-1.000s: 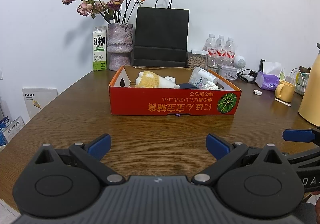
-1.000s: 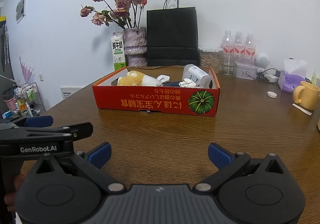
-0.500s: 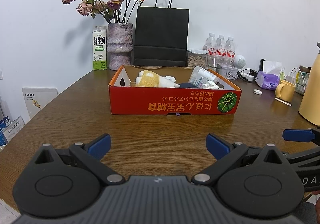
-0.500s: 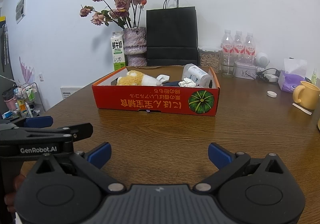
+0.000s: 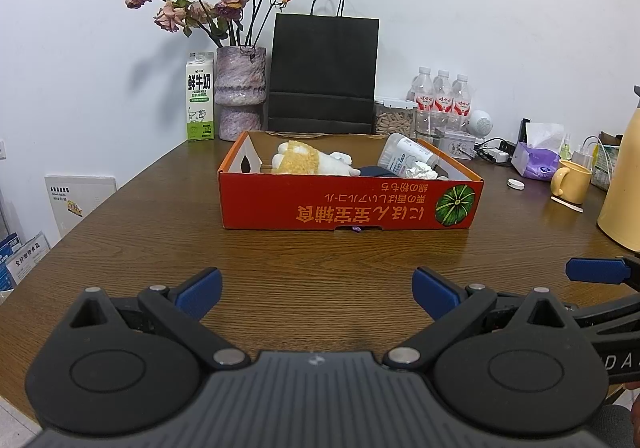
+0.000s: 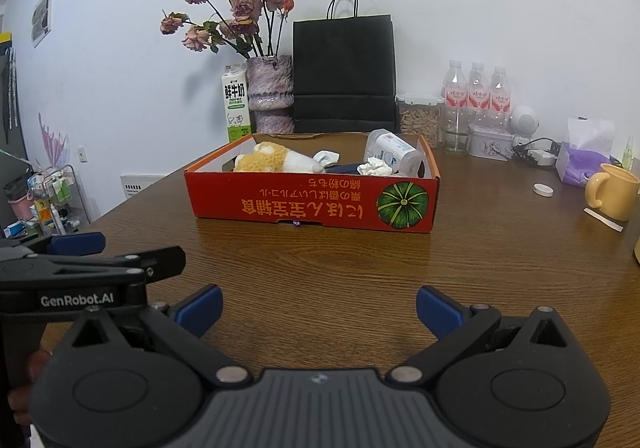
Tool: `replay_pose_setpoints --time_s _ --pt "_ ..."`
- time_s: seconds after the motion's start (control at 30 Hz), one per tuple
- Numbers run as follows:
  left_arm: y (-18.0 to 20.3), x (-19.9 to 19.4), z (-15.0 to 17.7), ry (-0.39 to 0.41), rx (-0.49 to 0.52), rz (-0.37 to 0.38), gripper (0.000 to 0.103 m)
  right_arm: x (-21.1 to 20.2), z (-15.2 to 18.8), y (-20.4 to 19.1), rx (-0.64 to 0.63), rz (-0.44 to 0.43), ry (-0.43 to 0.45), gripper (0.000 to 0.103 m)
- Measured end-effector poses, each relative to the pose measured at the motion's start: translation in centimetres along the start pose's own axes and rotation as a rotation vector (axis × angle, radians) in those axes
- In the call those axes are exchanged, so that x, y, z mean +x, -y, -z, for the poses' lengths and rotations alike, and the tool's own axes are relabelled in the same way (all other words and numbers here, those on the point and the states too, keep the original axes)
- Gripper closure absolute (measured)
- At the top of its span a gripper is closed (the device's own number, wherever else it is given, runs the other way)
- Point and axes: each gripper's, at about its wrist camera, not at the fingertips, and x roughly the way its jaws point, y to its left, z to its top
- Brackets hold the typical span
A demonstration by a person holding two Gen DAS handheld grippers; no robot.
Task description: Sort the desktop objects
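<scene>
A red cardboard box (image 5: 348, 203) with a pumpkin print stands in the middle of the wooden table, also in the right wrist view (image 6: 312, 203). In it lie a yellow-white plush toy (image 5: 304, 163) (image 6: 272, 161), a white bottle on its side (image 5: 406, 155) (image 6: 394, 155), crumpled paper (image 6: 374, 168) and a dark object. My left gripper (image 5: 316, 290) is open and empty, low over the table well in front of the box. My right gripper (image 6: 318, 308) is open and empty, beside it to the right.
Behind the box stand a milk carton (image 5: 200, 105), a vase of dried roses (image 5: 240, 91), a black paper bag (image 5: 324, 75) and water bottles (image 5: 442, 95). At right are a yellow mug (image 5: 570, 181), a tissue pack (image 5: 536, 159), a white cap (image 5: 516, 184) and a yellow jug (image 5: 622, 183).
</scene>
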Motion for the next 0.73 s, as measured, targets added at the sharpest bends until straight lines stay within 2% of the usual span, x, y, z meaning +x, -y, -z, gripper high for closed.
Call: replay_pose_setpoints --time_s 0.73 --pt "0.16 -0.18 0.06 0.010 0.000 -0.006 0.000 -0.01 0.12 -0.02 0.001 0.001 0.002 0.000"
